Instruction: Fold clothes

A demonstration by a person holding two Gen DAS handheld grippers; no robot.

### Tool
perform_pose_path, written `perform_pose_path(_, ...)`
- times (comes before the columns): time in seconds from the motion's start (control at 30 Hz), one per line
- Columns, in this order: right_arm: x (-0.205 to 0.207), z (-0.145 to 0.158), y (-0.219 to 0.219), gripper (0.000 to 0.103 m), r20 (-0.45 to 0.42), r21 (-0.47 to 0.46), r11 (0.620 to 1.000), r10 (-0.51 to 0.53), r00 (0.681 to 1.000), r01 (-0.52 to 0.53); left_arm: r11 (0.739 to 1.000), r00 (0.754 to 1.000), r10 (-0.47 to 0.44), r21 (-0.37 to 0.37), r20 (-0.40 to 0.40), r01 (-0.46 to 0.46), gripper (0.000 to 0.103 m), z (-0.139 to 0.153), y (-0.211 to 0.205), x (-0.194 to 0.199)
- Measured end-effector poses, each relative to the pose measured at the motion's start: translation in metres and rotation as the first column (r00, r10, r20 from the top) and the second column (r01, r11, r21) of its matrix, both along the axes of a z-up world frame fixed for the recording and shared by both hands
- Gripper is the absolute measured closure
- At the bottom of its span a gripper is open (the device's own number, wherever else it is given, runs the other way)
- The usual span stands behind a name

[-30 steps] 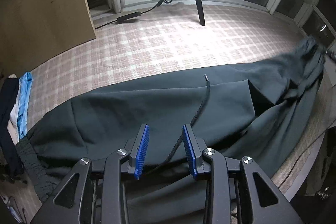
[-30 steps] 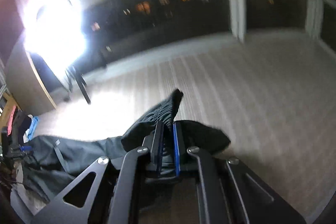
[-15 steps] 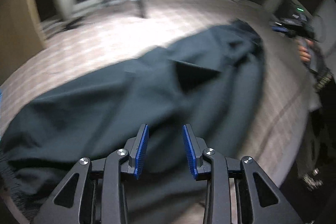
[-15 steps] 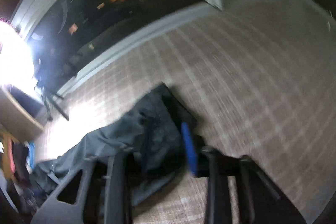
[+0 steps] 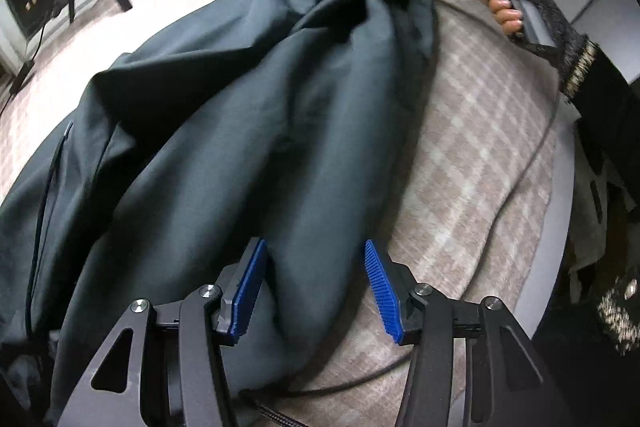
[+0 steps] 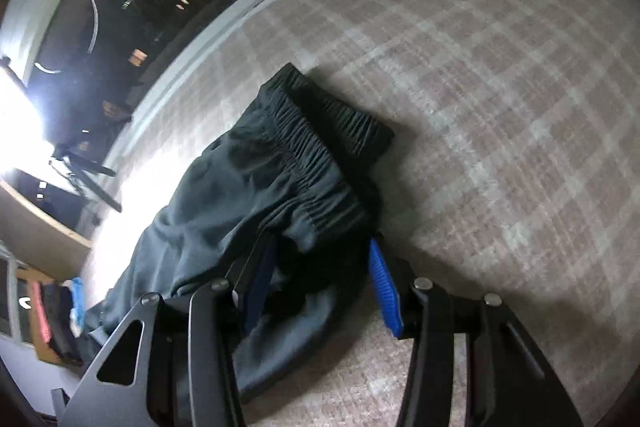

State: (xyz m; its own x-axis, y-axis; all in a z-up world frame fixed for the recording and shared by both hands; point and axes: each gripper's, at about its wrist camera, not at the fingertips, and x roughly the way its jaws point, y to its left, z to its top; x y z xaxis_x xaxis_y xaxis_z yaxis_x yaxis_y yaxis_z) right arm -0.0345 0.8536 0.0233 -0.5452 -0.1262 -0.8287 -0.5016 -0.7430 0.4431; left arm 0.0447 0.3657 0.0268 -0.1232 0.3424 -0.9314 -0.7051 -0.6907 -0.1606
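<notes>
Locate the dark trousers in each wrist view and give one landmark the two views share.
Left wrist: the dark trousers cover the centre and left, running from between the left tongs, whose jaws are opening, to the top right.
Right wrist: their gathered elastic end lies at centre, trailing to the lower left, partly between the right tongs.
Shared landmark: the checked cover beneath.

Your right gripper (image 6: pixel 322 283) stands parted at bottom centre over dark trousers (image 6: pixel 256 195) lying on checked carpet (image 6: pixel 500 87).
</notes>
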Motion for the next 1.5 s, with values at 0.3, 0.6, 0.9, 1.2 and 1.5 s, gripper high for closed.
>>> perform_pose_path(0.3, -0.029, 0.05, 0.001, 0.057, -0.094, 0.106, 0.991, 0.096, 0.991, -0.086, 0.994, 0.995, 0.098, 0.038, 0.004, -0.098, 0.054, 0.013, -0.034, -0.009)
perform_pose_path(0.6, -0.112, 0.013, -0.018, 0.054, 0.122, 0.207, 0.94, 0.25, 0.96, -0.271, 0.99, 0.99, 0.138, 0.039, 0.023, -0.139, 0.054, 0.01, -0.054, -0.008)
perform_pose_path(0.9, -0.111, 0.058, -0.033, 0.102, 0.004, 0.228, 0.92, 0.328, 0.945, -0.32, 0.987, 0.988, 0.149, 0.051, 0.048, -0.151, 0.054, 0.0, -0.058, -0.009)
perform_pose_path(1.2, -0.159, 0.095, -0.002, 0.091, -0.1, 0.158, 0.962, 0.24, 0.966, -0.222, 0.991, 0.991, 0.128, 0.04, 0.044, -0.13, 0.054, -0.003, -0.053, -0.002)
perform_pose_path(1.5, -0.123, 0.029, -0.017, 0.052, 0.07, 0.099, 0.927, 0.355, 0.932, -0.361, 0.995, 0.994, 0.076, 0.063, 0.082, -0.081, 0.054, -0.013, -0.034, 0.004)
